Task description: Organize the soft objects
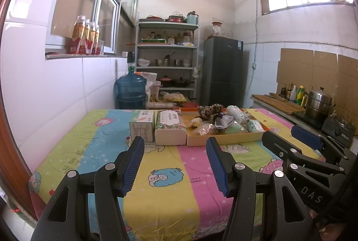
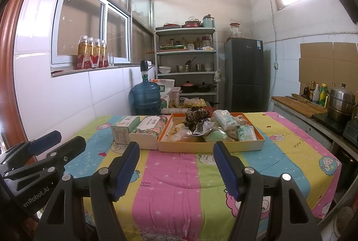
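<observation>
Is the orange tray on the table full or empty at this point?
Full. The orange tray holds a heap of soft packets, including a leopard-print item and a green tissue pack.

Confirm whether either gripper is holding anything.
No: the left gripper and right gripper both stand open over the tablecloth.

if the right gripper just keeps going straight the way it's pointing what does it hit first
Probably the near wall of the orange tray, which sits straight ahead between the open fingers of the right gripper. Only bare cloth lies before it. Pointing slightly down, it might touch the cloth first; depth is unclear.
</observation>
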